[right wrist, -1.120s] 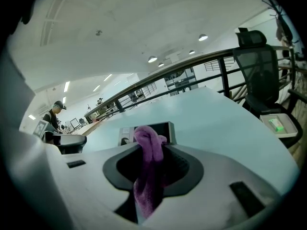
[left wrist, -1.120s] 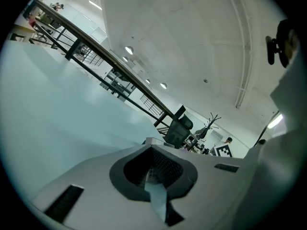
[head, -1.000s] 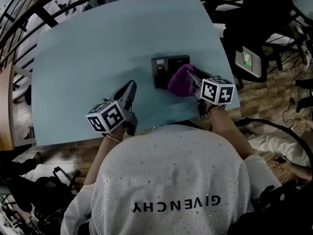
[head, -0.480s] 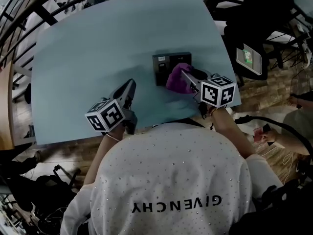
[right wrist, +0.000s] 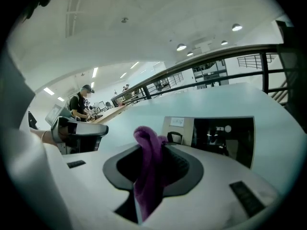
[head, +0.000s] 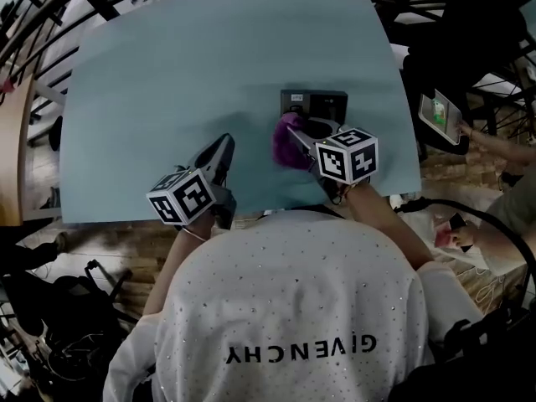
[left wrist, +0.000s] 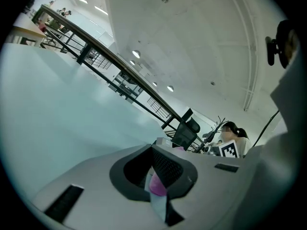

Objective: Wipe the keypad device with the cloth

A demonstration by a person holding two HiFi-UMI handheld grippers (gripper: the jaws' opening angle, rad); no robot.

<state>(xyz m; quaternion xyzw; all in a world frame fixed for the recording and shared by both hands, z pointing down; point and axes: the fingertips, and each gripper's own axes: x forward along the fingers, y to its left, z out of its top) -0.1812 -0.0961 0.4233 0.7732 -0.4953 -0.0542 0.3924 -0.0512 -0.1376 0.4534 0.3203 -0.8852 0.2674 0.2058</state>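
One keypad device lies flat on the blue table, right of centre. The purple cloth sits at its near-left corner, probably touching, hard to confirm. Your right gripper pinches that cloth, tips just short of the device. Your left gripper, jaws pressed together, is off to the left, apart from both.

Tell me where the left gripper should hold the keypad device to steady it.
Probably the keypad device's far left corner, jaws coming in low from the left: it lies flat, and the cloth in the right gripper crowds its near edge.
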